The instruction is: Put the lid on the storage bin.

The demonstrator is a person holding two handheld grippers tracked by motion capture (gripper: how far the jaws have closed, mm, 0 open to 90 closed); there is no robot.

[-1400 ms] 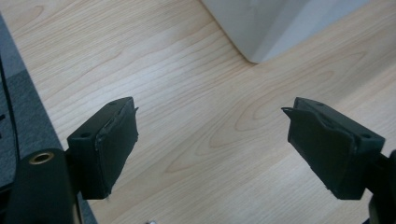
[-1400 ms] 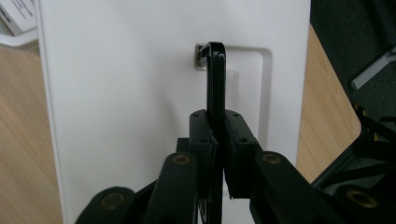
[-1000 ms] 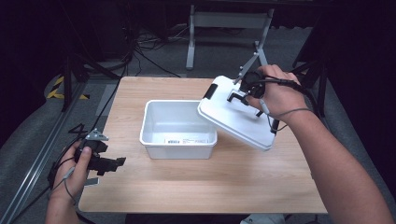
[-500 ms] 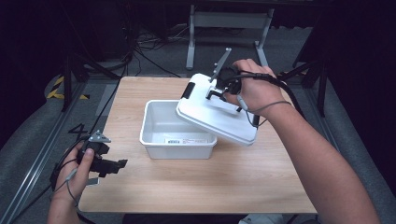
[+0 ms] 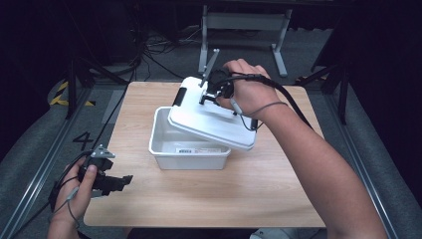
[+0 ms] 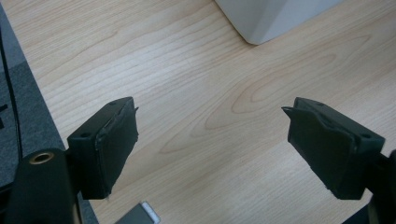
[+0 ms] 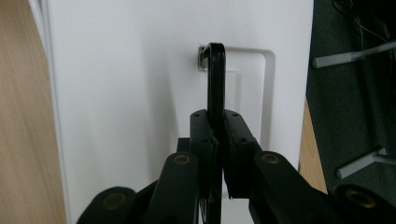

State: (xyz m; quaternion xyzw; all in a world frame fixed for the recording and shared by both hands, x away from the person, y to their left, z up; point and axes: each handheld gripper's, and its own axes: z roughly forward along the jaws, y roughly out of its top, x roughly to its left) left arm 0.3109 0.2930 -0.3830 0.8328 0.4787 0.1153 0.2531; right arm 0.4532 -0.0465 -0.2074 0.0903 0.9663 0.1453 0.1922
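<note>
Wooden table (image 5: 259, 194) | right gripper (image 5: 211, 94) clamps lid handle (image 7: 215, 79); left gripper (image 6: 210, 149) agape

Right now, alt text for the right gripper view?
The right tongs are shut on the black handle of a white lid, seen from close above. A strip of wooden table runs along the left edge, dark floor along the right.

The person's right hand (image 5: 249, 92) reaches far over the table on an outstretched bare forearm (image 5: 318, 169), wrist bent, carrying the black two-jaw right gripper (image 7: 215, 135). Its jaws are pressed together (a thin black handle (image 7: 215, 79) is pinched between the pads). The left hand (image 5: 79, 186) sits low at the near left corner, holding the black left gripper (image 6: 210, 140) with jaws spread wide, nothing between them.
</note>
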